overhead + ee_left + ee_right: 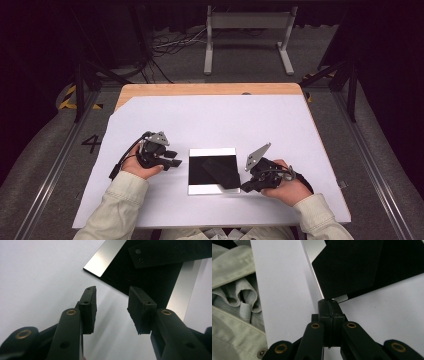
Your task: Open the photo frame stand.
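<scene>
A square black plate (212, 152) with silver bands along its far and near edges lies on the white sheet. A flat black piece (222, 172) lies slantwise across its near right part. In the left gripper view this piece (170, 252) shows two small holes near one end. My right gripper (243, 187) is at the plate's near right corner. Its jaws are shut, pinching the pointed corner of the black piece (349, 267) at their tips (328, 305). My left gripper (174, 158) rests just left of the plate (105, 257), open, with bare paper between its fingers (112, 308).
The white paper sheet (225, 117) covers most of the wooden table (200, 89). A person's light sleeves (120, 200) come in from the near edge, and folds of their jacket (234, 290) show beside the sheet. A metal stand (247, 30) and cables lie on the floor beyond.
</scene>
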Motion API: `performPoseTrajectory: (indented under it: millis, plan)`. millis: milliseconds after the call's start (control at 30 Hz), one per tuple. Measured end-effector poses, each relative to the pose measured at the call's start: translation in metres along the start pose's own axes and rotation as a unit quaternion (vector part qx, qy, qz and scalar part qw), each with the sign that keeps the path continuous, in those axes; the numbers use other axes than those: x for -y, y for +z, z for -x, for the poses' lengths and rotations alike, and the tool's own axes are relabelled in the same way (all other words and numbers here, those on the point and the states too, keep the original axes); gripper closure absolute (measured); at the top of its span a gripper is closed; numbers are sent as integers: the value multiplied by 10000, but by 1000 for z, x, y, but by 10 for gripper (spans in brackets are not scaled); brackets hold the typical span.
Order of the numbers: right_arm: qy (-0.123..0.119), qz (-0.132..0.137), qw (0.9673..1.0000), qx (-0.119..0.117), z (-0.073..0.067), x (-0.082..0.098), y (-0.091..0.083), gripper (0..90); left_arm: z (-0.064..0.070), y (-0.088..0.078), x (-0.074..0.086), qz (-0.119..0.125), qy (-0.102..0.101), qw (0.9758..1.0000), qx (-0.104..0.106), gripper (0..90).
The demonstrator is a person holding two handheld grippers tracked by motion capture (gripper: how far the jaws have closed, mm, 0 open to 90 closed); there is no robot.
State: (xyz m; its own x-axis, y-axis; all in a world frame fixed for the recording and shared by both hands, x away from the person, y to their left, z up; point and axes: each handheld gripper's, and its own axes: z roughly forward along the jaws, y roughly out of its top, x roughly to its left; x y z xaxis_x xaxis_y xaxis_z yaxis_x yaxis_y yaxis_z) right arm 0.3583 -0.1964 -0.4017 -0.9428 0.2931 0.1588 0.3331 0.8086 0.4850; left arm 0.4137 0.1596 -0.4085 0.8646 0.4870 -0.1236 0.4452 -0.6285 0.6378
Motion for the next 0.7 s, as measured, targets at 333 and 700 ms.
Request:
performPoseTrajectory:
  millis: [333,700]
  plan:
    - [-122,463,9988,127,-3,-4,-10,900,0,0,0,-2,-8,10000,-2,589]
    - [-84,1050,9943,173,-5,-6,-18,900,0,0,0,9,0,10000,-20,584]
